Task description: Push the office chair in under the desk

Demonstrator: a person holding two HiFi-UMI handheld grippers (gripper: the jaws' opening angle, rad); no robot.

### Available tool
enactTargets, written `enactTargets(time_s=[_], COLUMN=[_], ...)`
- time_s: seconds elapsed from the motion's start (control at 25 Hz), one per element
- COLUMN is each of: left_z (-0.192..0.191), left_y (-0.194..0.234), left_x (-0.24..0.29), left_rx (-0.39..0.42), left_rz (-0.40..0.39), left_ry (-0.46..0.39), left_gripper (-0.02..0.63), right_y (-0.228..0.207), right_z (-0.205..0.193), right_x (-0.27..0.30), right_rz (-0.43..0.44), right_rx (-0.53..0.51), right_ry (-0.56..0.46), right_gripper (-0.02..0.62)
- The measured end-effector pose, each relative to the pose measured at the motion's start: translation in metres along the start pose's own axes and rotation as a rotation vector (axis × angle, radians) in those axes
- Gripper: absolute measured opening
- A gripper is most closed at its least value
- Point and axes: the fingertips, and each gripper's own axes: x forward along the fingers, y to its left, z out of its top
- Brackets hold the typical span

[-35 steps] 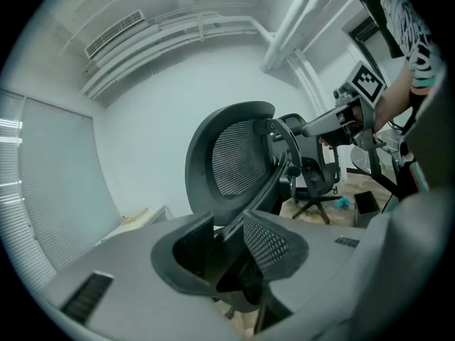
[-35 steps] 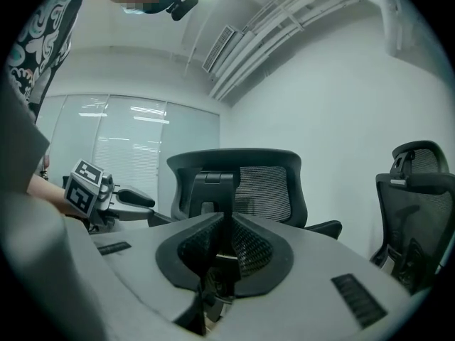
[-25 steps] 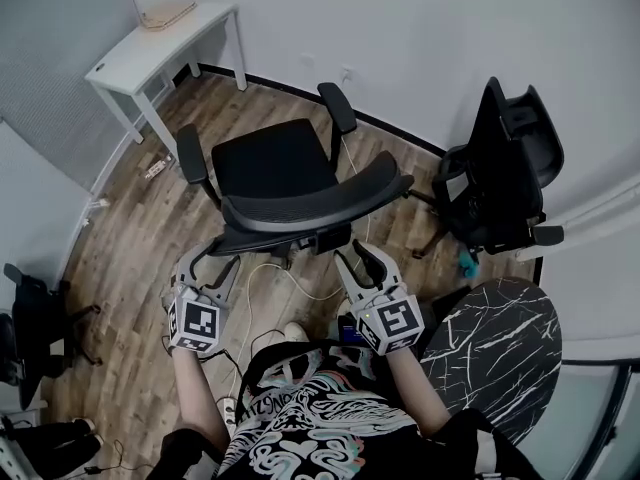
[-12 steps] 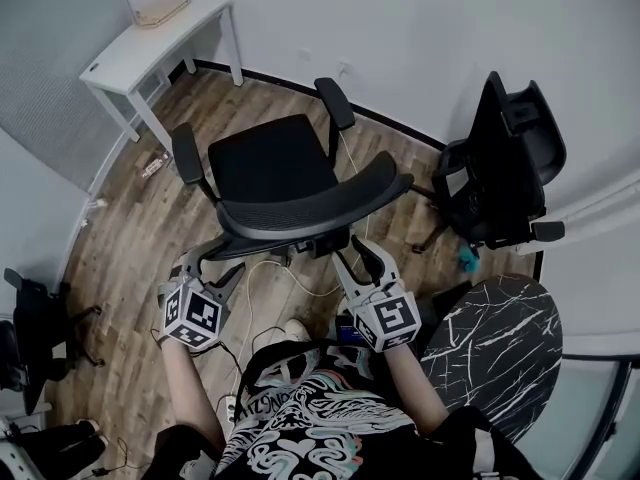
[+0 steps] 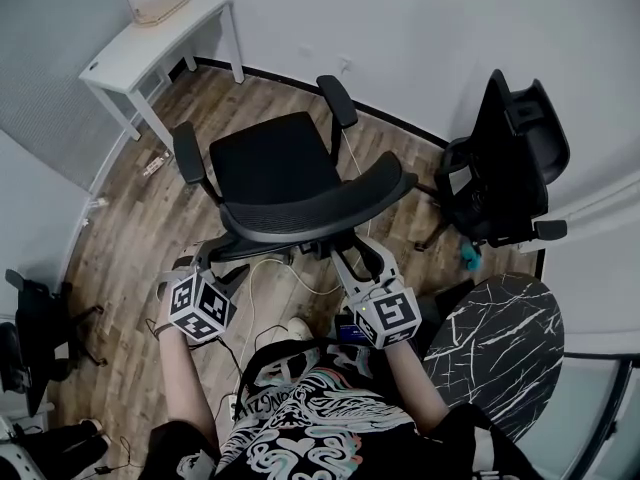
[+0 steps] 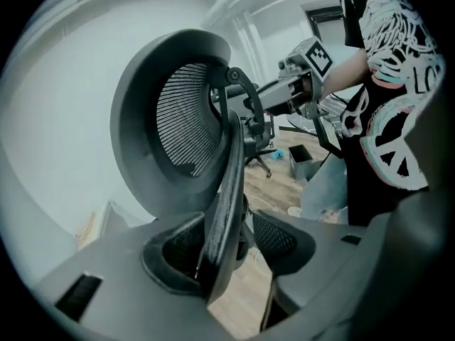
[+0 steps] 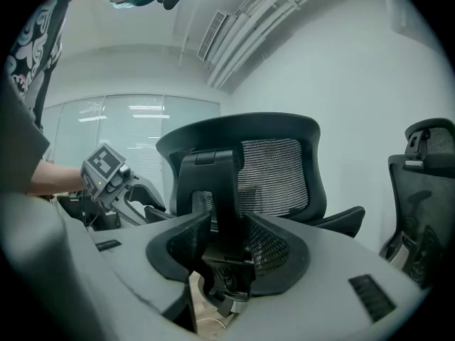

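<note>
Chair (image 5: 275, 173), well apart from the desk (image 5: 120, 63), likely rolls easily; push its stiff backrest rim (image 5: 320, 208). Left gripper (image 6: 227, 251) straddles that rim unclamped; right gripper (image 7: 227, 244), jaws just opening wide, flanks the spine (image 7: 220, 190).

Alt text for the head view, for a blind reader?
From above, a person stands behind an office chair, left gripper and right gripper at its backrest; the right one's jaws, just opened, straddle its spine. A white desk beyond, a second chair at right.
</note>
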Motion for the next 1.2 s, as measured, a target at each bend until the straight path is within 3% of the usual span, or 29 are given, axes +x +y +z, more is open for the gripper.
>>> enactTargets(time_s=[0.36, 0.64, 1.2], left_z=[-0.006, -0.010, -0.012], left_y=[0.004, -0.001, -0.003], left_x=[0.012, 0.022, 0.029], left_rx=[0.145, 0.129, 0.143], left_rz=[-0.014, -0.049, -0.007], left_ry=[0.111, 0.113, 0.095], left_gripper=[0.213, 0.178, 0.160], right_y=[-0.001, 0.000, -0.001], right_z=[0.002, 0.002, 0.000], right_x=[0.010, 0.012, 0.015], right_rz=[0.001, 0.009, 0.001], right_rx=[-0.032, -0.038, -0.018], right_ry=[0.016, 0.017, 0.017], right_gripper=[0.138, 0.138, 0.107])
